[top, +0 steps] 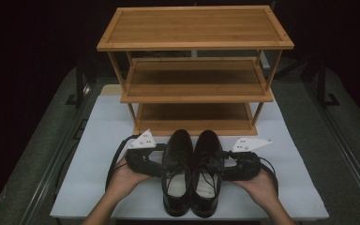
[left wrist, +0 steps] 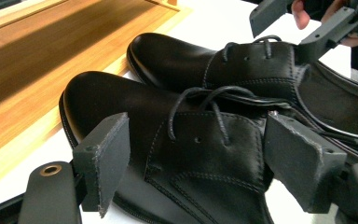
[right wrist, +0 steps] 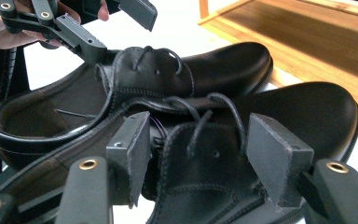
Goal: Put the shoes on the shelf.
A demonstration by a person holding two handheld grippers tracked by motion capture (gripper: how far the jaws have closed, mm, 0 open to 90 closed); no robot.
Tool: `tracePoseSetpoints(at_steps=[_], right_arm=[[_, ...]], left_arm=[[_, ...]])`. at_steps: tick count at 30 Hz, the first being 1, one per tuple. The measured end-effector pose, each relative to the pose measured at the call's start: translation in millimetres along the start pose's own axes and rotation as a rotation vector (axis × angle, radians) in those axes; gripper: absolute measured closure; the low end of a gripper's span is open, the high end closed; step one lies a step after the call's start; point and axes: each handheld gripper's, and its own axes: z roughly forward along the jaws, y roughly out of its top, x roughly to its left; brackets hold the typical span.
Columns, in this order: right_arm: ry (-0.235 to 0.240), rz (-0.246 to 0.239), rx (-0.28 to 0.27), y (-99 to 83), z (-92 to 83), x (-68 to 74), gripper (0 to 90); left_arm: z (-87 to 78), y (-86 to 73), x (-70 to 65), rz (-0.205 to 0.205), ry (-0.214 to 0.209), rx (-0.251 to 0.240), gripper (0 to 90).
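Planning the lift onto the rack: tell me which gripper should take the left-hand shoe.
Left. The left gripper already has its open jaws straddling the left shoe at the laces, while the right gripper is likewise straddling the right shoe.

No legible text, label, brand mark, number or sign appears in any view. The insoles of the black shoes (top: pixel 190 173) are pale, and any imprint on them is too small and blurred to read. The wooden rack (top: pixel 194 70) and the white surface (top: pixel 98 140) carry no readable markings.
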Motion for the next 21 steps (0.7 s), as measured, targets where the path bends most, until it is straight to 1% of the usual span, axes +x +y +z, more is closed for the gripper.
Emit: tracePoseSetpoints(at_steps=[3,4,5,6,7,8,9,10,11,12,13,15,16,17,18,20,21], right_arm=[[-0.01,-0.006,0.013,-2.0,1.5,-0.1,39.4],[-0.006,-0.003,0.024,-4.2,4.5,0.0,39.4],[-0.006,-0.003,0.024,-4.2,4.5,0.0,39.4],[-0.003,-0.006,0.039,-6.0,8.6,1.0,40.2],[-0.003,-0.006,0.039,-6.8,10.1,1.7,40.5],[-0.003,-0.008,0.039,-7.1,10.8,2.1,42.2],[-0.01,-0.016,0.041,-7.2,10.9,2.4,46.7],[-0.019,-0.024,0.042,-7.4,10.4,2.4,47.8],[-0.007,-0.015,0.04,-7.8,10.2,1.3,49.7],[0.0,-0.012,0.037,-8.2,10.1,1.1,51.7],[0.004,-0.016,0.036,-8.6,9.9,1.4,53.5],[0.014,-0.009,0.037,-9.0,10.3,1.9,59.3],[0.016,-0.01,0.035,-9.1,10.4,2.1,63.1],[0.02,-0.01,0.033,-9.3,10.3,2.6,67.9],[0.02,-0.014,0.033,-9.6,10.0,3.6,73.8],[0.004,-0.032,0.036,-10.4,9.9,6.1,83.7],[-0.004,-0.039,0.039,-10.8,10.3,7.0,85.5]], left_arm=[[2.4,-2.1,-0.1,-0.005,-0.005,0.004,24.5],[4.7,-4.0,-1.1,0.006,-0.012,0.02,24.9],[4.7,-4.0,-1.1,0.006,-0.012,0.02,27.1],[6.1,-5.8,-2.2,0.013,-0.026,0.026,29.2],[6.1,-5.8,-2.2,0.013,-0.026,0.026,31.9],[6.5,-7.2,-2.6,0.006,-0.05,0.019,35.2],[6.6,-7.6,-2.5,0.01,-0.066,0.021,39.5],[6.9,-7.9,-3.6,0.017,-0.058,0.021,41.8],[6.9,-7.9,-3.6,0.017,-0.058,0.021,44.9],[6.7,-8.3,-4.3,0.033,-0.057,0.025,46.6],[6.7,-8.3,-4.3,0.033,-0.057,0.025,49.2],[5.5,-8.3,-6.7,0.053,-0.065,0.02,55.9],[5.5,-8.3,-6.7,0.053,-0.065,0.02,59.4],[4.3,-7.5,-9.9,0.072,-0.064,0.025,64.8],[3.8,-7.3,-11.4,0.08,-0.061,0.026,70.1],[3.6,-7.5,-14.0,0.092,-0.049,0.037,79.8],[3.8,-7.7,-15.5,0.096,-0.039,0.04,83.2]])
